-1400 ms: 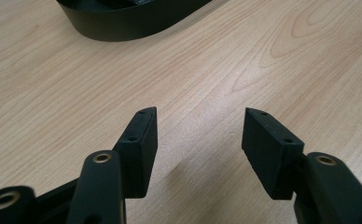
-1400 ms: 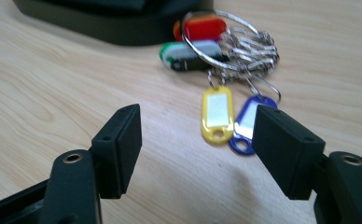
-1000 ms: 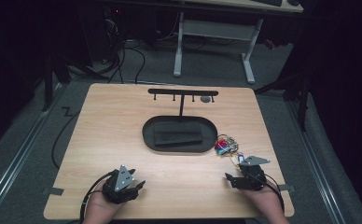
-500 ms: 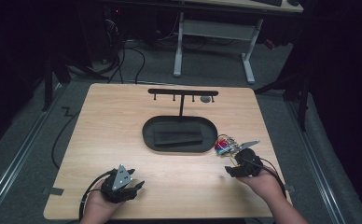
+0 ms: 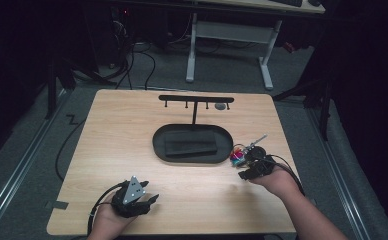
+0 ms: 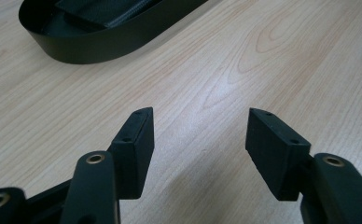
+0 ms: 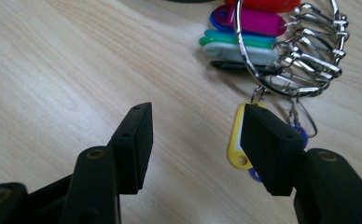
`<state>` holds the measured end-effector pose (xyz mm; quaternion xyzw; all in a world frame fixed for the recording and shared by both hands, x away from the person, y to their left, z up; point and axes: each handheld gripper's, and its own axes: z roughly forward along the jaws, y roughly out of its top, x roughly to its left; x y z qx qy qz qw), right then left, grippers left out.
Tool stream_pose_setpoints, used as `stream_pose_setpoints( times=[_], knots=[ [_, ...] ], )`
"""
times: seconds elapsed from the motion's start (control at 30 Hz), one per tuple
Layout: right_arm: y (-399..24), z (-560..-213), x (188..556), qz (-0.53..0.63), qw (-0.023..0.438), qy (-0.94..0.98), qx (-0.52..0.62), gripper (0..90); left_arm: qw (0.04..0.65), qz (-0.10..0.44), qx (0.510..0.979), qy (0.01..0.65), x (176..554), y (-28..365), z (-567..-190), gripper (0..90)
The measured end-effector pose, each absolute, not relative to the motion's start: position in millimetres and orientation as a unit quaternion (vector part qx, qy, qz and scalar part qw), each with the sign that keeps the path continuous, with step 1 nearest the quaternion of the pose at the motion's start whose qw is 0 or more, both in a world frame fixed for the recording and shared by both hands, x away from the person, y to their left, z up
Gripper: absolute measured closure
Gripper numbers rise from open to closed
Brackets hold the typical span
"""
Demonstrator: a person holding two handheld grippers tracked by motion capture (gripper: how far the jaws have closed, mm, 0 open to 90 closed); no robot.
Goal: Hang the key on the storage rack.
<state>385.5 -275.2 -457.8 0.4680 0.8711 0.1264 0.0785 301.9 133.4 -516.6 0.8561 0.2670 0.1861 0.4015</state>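
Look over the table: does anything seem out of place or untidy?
Only the bunch of key tags. It lies in a loose heap on the bare table beside the black oval tray, not in it or on the hook stand. Nothing looks spilled or damaged.

I see a pale wood-grain table (image 5: pixel 132 140), a black oval tray (image 5: pixel 162 150) and black fingers (image 7: pixel 137 140). The key tags (image 7: pixel 244 46) on their silver ring (image 7: pixel 309 51) are red, magenta, blue, teal, white and yellow.
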Motion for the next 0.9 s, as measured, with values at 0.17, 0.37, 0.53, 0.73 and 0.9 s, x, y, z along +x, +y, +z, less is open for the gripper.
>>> stream_pose_setpoints(
  times=[0.17, 0.37, 0.53, 0.73, 0.9],
  knots=[
    [-273, -456, 398, 0.12, 0.075, 0.876, 0.461, 43.9, 0.405, 0.186, 0.855, 0.265, 304, 131, -516, 42.5],
    [-270, -456, 415, 0.117, 0.074, 0.877, 0.46, 46.0, 0.398, 0.188, 0.86, 0.258, 306, 129, -518, 42.4],
    [-268, -460, 425, 0.103, 0.079, 0.879, 0.459, 51.8, 0.388, 0.202, 0.864, 0.248, 299, 127, -517, 42.1],
    [-266, -453, 434, 0.099, 0.085, 0.879, 0.459, 62.7, 0.386, 0.209, 0.864, 0.247, 294, 128, -514, 41.9],
    [-260, -454, 441, 0.092, 0.079, 0.882, 0.454, 67.1, 0.386, 0.208, 0.863, 0.252, 295, 131, -515, 42.0]
  ],
)
